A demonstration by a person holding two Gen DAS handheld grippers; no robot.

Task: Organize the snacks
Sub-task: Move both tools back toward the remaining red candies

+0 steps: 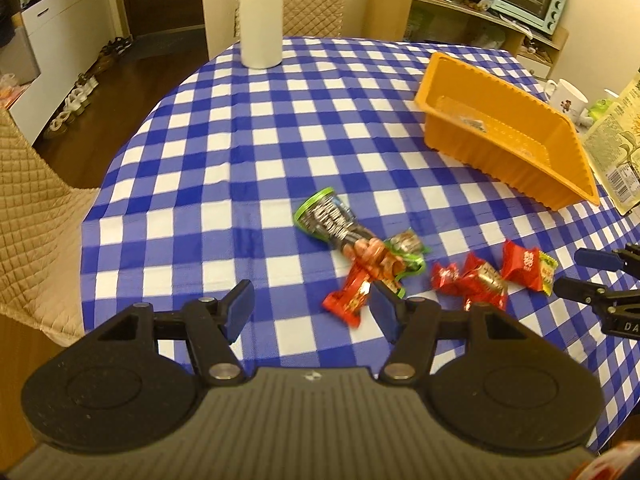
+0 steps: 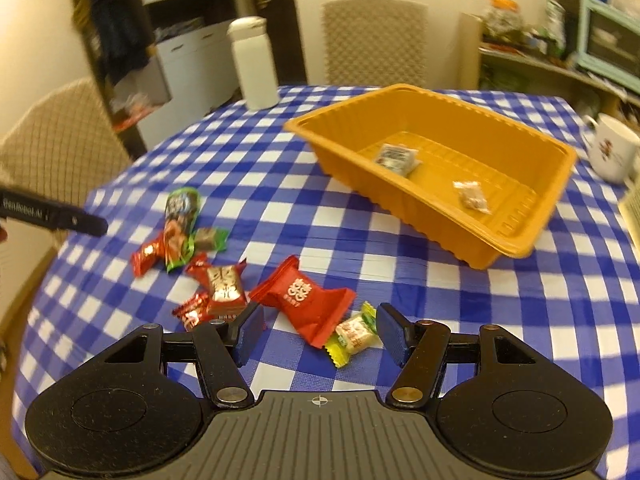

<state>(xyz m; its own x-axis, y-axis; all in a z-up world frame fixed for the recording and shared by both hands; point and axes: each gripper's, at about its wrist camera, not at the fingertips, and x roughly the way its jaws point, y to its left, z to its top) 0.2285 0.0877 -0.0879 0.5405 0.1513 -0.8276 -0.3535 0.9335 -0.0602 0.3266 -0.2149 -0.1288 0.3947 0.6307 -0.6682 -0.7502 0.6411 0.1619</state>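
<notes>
Several wrapped candies lie loose on the blue-checked tablecloth. My left gripper (image 1: 312,308) hovers open just short of a small red candy (image 1: 346,300), with a long green-edged packet (image 1: 332,224) beyond it. My right gripper (image 2: 322,332) is open too. A large red candy (image 2: 304,296) and a yellow-green candy (image 2: 354,334) lie on the cloth between its fingers, and the pads do not press on them. The orange tray (image 2: 440,216) stands behind them, holding two small packets (image 2: 396,158). The left wrist view shows the tray (image 1: 504,168) at the far right and the right gripper (image 1: 568,271) at the right edge.
A white bottle (image 1: 260,20) stands at the table's far edge. A white mug (image 2: 612,148) and a printed paper bag (image 1: 616,140) sit right of the tray. Quilted chairs (image 1: 28,216) flank the table. One finger (image 2: 80,220) of the left gripper reaches in at the left.
</notes>
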